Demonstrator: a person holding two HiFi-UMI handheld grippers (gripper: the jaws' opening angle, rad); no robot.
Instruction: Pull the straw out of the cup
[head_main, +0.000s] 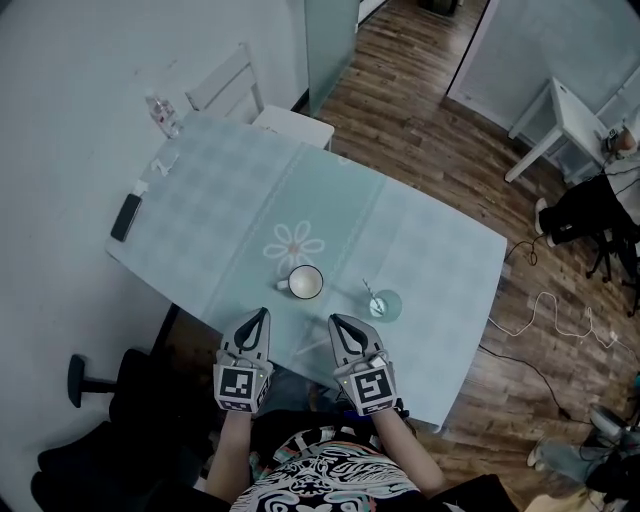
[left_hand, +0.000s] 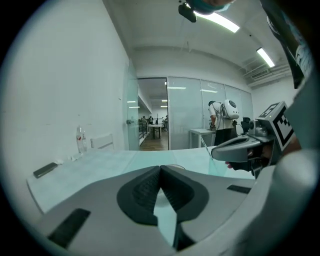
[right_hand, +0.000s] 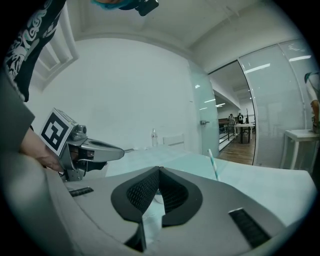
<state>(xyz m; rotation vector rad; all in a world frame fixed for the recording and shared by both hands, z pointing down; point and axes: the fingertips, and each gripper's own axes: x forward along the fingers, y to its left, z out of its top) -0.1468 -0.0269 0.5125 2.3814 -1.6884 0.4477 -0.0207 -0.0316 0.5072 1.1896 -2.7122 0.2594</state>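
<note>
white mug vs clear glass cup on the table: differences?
The white ceramic mug is opaque; the clear glass cup is see-through. The mug has a side handle; the cup shows none. The cup holds a striped straw leaning out; the mug holds no straw. Both stand upright on the pale green table, untouched.

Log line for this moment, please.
left claw shut, empty | right claw shut, empty | straw in cup | neither touches cup

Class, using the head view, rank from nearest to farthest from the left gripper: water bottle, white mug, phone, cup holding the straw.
From the left gripper:
1. white mug, just ahead of it.
2. cup, farther right.
3. phone, table's left edge.
4. water bottle, far left corner.
</note>
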